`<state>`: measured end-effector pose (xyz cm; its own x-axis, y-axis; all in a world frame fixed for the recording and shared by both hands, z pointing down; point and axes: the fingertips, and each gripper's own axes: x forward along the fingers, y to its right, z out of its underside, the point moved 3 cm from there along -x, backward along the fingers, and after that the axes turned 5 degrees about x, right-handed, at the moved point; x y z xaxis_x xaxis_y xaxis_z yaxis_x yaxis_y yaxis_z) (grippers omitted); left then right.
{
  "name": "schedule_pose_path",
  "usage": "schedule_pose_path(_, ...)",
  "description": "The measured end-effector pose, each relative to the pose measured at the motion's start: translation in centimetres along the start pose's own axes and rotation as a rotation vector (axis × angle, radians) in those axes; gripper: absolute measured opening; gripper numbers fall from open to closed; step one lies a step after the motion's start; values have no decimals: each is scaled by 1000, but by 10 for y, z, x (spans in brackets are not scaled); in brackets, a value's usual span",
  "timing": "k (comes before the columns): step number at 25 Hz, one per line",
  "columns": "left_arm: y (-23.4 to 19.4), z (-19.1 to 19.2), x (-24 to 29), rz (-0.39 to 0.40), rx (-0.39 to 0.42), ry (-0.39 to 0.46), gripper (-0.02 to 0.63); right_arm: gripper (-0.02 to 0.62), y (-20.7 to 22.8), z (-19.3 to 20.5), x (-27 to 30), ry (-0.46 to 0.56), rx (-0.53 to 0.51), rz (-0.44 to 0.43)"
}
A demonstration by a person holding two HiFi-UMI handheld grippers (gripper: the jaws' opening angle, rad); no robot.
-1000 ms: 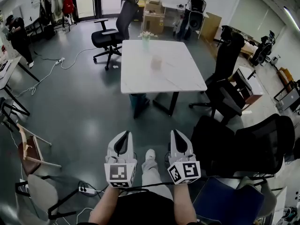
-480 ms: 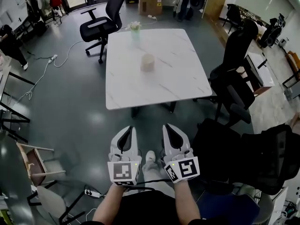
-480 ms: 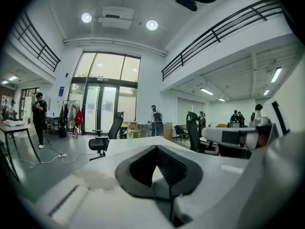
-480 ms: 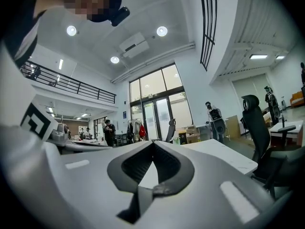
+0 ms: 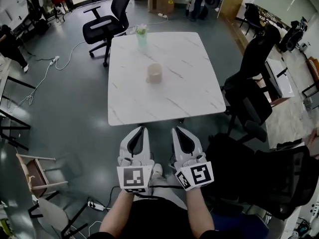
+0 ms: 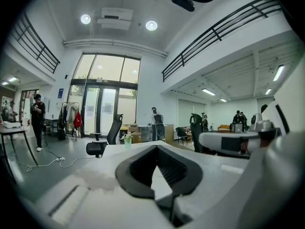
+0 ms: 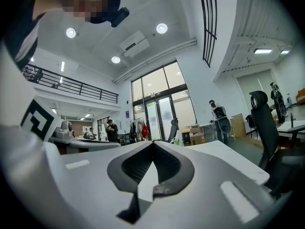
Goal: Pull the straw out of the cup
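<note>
Two hovering off table near edge: left gripper, right gripper, each pinching closed, holding nothing. One cup sitting mid-table; one flower vase at far-left corner.

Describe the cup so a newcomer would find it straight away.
Look at the white marble-patterned table ahead. The cup stands alone near its middle, slightly left of centre. It is squat and pale beige, unlike the taller greenish vase of flowers at the far edge.
</note>
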<state>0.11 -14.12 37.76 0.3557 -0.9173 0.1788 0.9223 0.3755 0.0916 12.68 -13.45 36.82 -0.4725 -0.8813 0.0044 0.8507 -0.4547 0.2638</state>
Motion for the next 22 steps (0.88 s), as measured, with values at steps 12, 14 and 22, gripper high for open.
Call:
schedule_pose_path(12, -48, 24, 58, -48, -20, -45, 2, 3, 11, 14, 74, -39, -17, -21)
schedule_pose_path(14, -51, 30, 72, -37, -27, -52, 2, 3, 18, 19, 89, -50, -20, -13)
schedule_pose_path(22, -73, 54, 121, -20, -39, -86, 2, 3, 46, 45, 139, -99, 1, 25)
